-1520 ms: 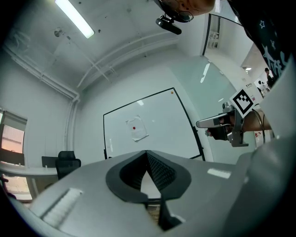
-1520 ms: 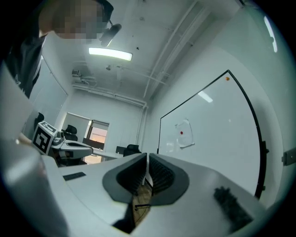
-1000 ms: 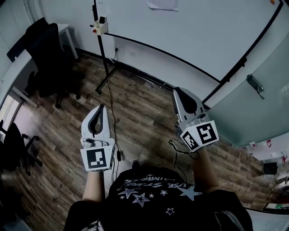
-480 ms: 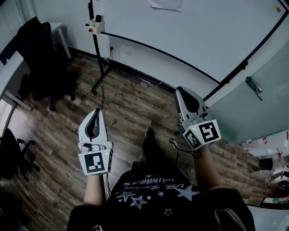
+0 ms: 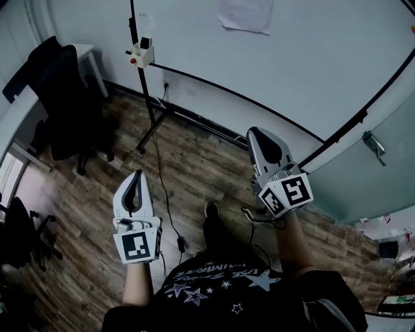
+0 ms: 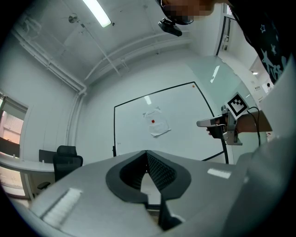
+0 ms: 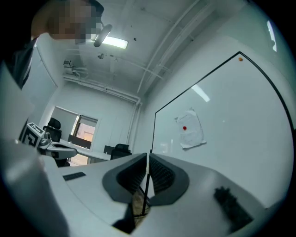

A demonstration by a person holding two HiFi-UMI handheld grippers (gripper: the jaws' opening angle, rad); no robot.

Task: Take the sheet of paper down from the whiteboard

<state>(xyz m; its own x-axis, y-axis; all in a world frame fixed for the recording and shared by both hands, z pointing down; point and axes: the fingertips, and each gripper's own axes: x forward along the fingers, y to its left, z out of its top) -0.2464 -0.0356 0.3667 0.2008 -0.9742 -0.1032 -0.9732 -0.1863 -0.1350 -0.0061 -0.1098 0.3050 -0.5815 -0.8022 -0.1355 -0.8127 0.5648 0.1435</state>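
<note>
Plainly, left gripper [image 5: 137, 175], right gripper [image 5: 255, 132], jaws together

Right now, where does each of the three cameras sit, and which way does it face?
Head view: on the person's head, looking steeply down at the floor; shows the left hand-held gripper, right hand-held gripper and shirt.
Left gripper view: on the left hand-held gripper, facing the whiteboard along its closed jaws; the right one shows at right.
Right gripper view: on the right hand-held gripper, facing the whiteboard slantwise; the left one shows at left.
Shared: all three show the sheet of paper.
</note>
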